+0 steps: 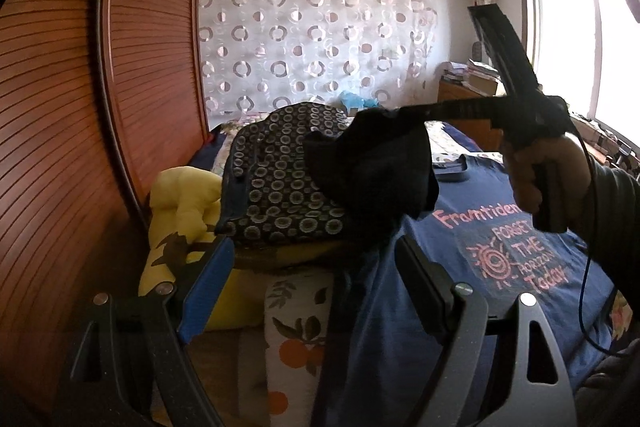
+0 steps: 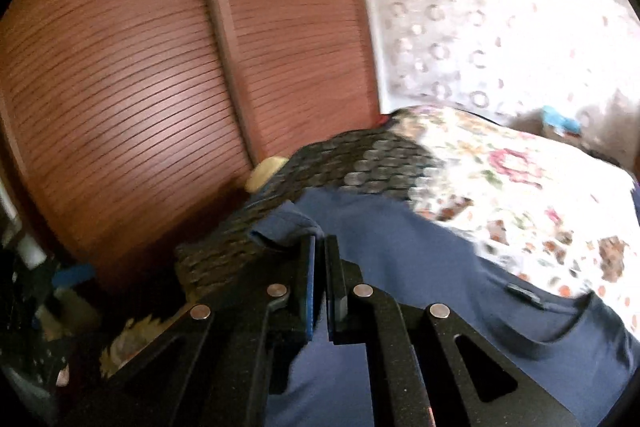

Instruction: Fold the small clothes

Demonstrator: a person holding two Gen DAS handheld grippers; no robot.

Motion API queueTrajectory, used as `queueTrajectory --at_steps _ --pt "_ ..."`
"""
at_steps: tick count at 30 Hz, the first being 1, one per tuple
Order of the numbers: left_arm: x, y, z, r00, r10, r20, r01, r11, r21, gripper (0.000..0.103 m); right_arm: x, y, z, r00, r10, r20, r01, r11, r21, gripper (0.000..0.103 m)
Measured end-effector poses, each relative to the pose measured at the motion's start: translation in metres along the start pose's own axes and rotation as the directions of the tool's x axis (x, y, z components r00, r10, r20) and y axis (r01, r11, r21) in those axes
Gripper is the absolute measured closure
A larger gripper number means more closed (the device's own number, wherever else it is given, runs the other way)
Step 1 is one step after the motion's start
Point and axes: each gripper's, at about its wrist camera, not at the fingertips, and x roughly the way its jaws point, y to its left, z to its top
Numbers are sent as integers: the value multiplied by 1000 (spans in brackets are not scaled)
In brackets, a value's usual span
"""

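Note:
A navy T-shirt (image 1: 472, 267) with pink print lies face up on the bed. In the left wrist view a hand holds my right gripper (image 1: 404, 113) above it, shut on a dark fold of the shirt (image 1: 372, 171) that hangs lifted over the shirt's left side. The right wrist view is blurred; there my right gripper (image 2: 320, 241) has its jaws together on a bunched sleeve edge (image 2: 286, 223) of the navy shirt (image 2: 420, 267). My left gripper (image 1: 314, 251) stands open low at the bed's near edge. The shirt's side edge hangs between its fingers, which do not press on it.
Slatted wooden wardrobe doors (image 1: 120, 67) run close along the left. A yellow plush toy (image 1: 184, 195) and a dark circle-patterned cloth (image 1: 276, 179) sit at the shirt's left. Floral bedding (image 2: 520, 187) spreads beyond. A desk with stacked books (image 1: 472, 79) stands by the window.

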Motion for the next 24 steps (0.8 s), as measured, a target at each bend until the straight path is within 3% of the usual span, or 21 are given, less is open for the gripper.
queueTrajectory --at_steps 6,7,8,10,13,17,24 --pt "5 -11 -1 1000 -16 -13 16 1000 14 20 -5 -43 -9 980 -200 9 198 975 104 99" --pt "6 -12 -1 1000 -19 -17 19 1000 16 20 -4 -48 -12 967 -256 -5 255 961 109 92" --pt "8 -13 -1 1000 -21 -20 21 1000 17 20 -1 -52 -13 951 -309 -17 309 945 111 76" --pt "10 -17 -2 999 -26 -26 26 999 20 20 6 -63 -19 949 -314 -39 316 942 115 53" --pt "14 -23 -3 999 -34 -35 34 999 25 20 3 -70 -28 942 -333 -41 336 935 111 52" --pt "19 -34 -3 998 -51 -43 53 998 30 20 -12 -77 -39 951 -306 -37 308 945 108 52" --pt "29 -60 0 995 -90 -48 91 996 24 20 -98 -73 -64 945 -327 -21 328 940 89 52"
